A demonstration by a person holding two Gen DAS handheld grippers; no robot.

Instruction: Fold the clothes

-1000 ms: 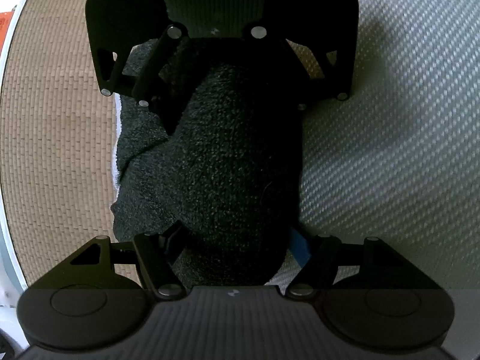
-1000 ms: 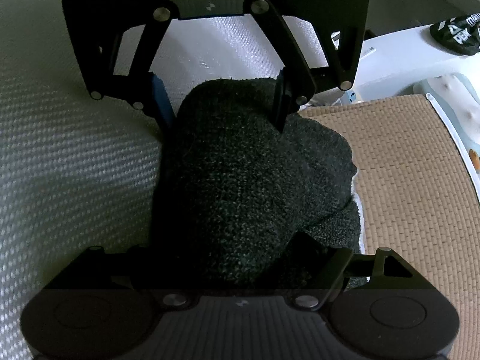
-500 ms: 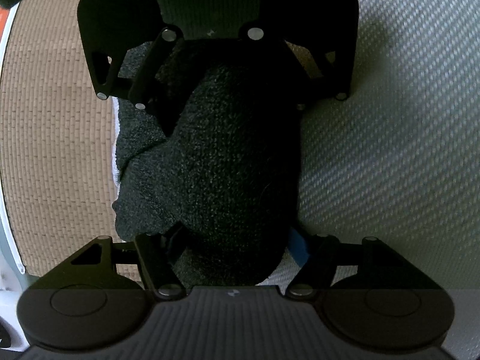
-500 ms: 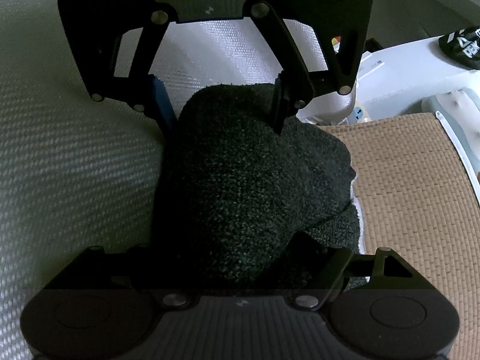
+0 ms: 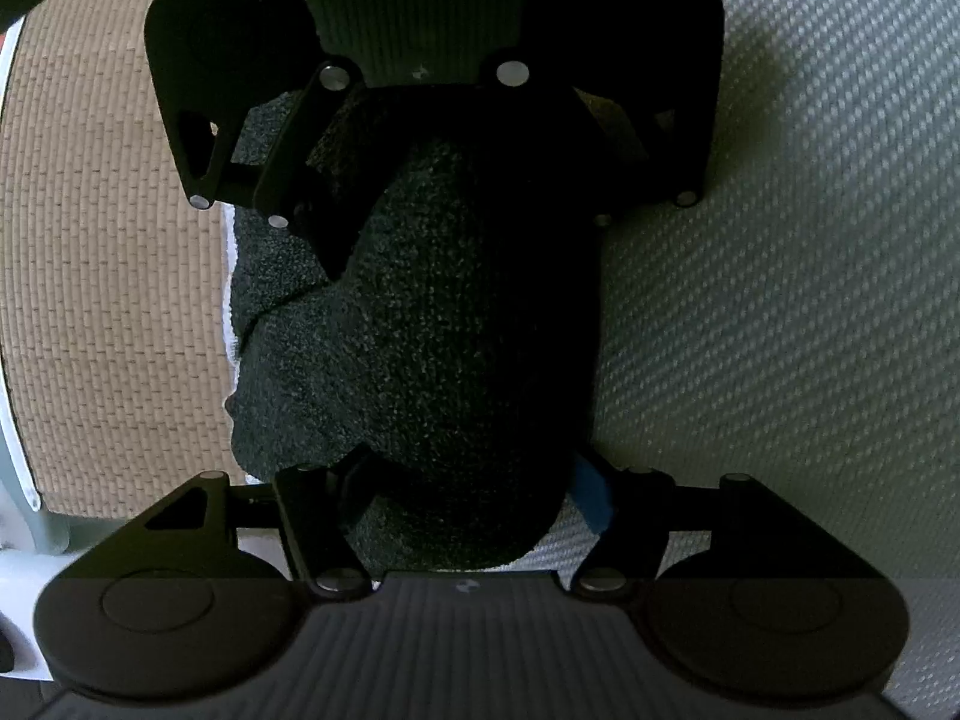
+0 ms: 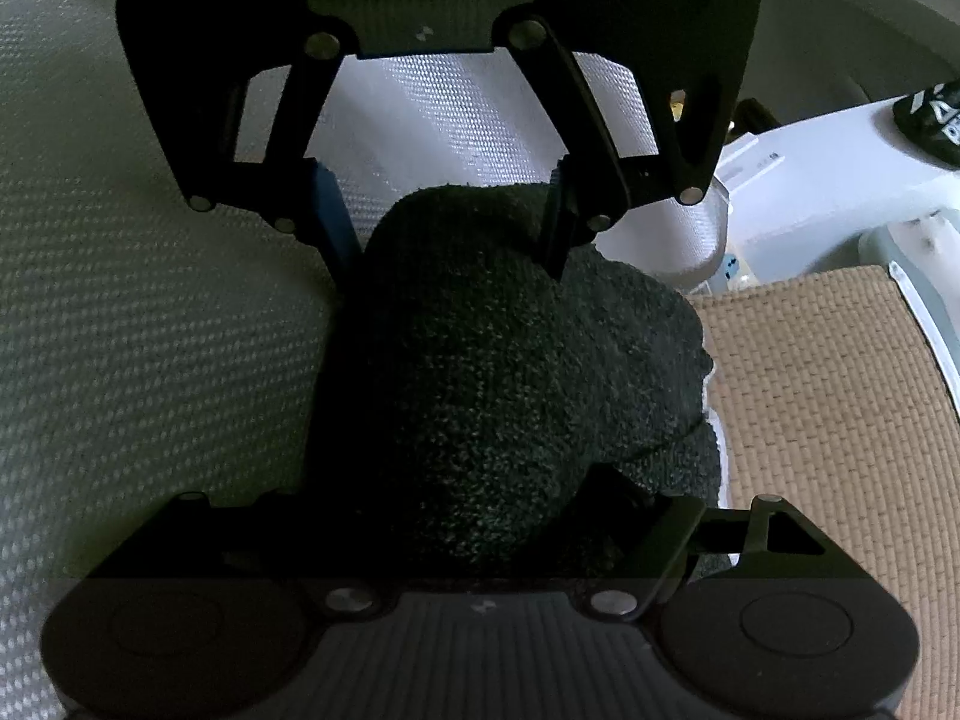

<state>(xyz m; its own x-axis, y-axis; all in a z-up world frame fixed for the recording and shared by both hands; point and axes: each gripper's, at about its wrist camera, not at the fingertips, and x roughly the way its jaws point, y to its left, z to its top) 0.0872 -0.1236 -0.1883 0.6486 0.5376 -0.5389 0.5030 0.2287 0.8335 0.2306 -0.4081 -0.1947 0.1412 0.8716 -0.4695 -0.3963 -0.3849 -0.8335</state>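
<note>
A dark grey knit garment (image 5: 432,330) is bunched into a thick roll between my two grippers, which face each other. In the left wrist view my left gripper (image 5: 471,468) clamps the near end of the roll, and the right gripper (image 5: 468,240) holds the far end. In the right wrist view the right gripper (image 6: 468,480) grips the near end of the garment (image 6: 492,372), and the left gripper (image 6: 450,270) with its blue pad pinches the far end. The roll hangs just over the seam between a cushion and a mat. Its underside is hidden.
A pale grey woven cushion (image 5: 780,300) lies on one side and a tan woven mat (image 5: 108,270) on the other. The right wrist view shows the same cushion (image 6: 150,330) and mat (image 6: 828,390). Beyond the mat is white furniture (image 6: 810,180) bearing a black item with white lettering (image 6: 930,114).
Both grippers keep their hold on the garment and its shape is the same. The left wrist view has tilted a little, so the background has shifted slightly.
</note>
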